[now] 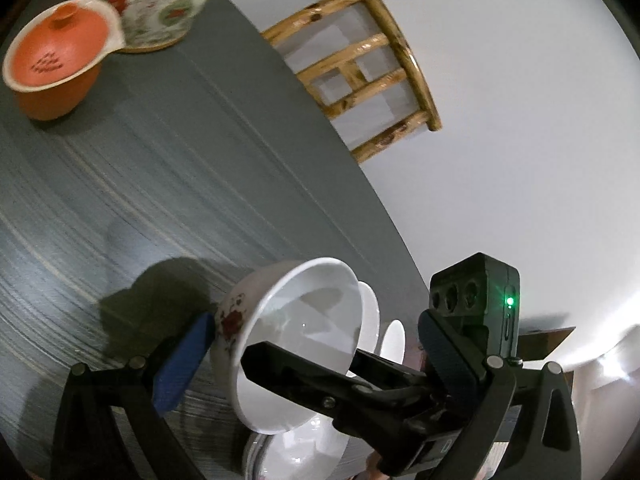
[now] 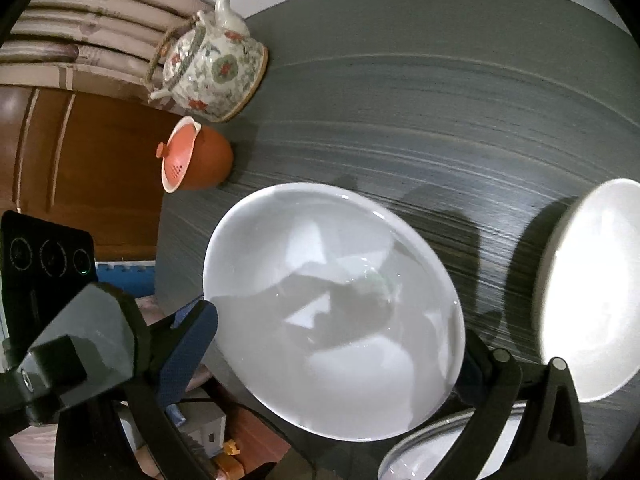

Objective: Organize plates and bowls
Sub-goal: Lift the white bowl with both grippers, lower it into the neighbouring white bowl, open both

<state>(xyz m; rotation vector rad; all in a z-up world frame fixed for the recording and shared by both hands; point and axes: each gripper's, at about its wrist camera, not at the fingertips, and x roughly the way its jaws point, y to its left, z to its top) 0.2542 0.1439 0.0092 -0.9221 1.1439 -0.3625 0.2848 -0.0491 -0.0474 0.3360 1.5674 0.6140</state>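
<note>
In the left wrist view a white bowl [image 1: 304,332] with a red flower on its outside hangs tilted above the grey table [image 1: 140,184]. The other gripper [image 1: 280,360] is clamped on its rim. My left gripper [image 1: 316,344] has its fingers spread wide around bowl and gripper; the left blue pad [image 1: 184,364] is near the bowl's outside. White dishes [image 1: 296,448] lie below. In the right wrist view my right gripper [image 2: 340,344] holds the same bowl [image 2: 332,308], which fills the space between its fingers. A white plate [image 2: 592,292] is at right.
An orange lidded cup [image 1: 56,60] and a flowered teapot [image 1: 160,4] stand at the table's far side, also in the right wrist view: cup [image 2: 196,160], teapot [image 2: 212,68]. A bamboo chair [image 1: 360,68] stands beyond the table edge. A glass dish [image 2: 432,456] lies below.
</note>
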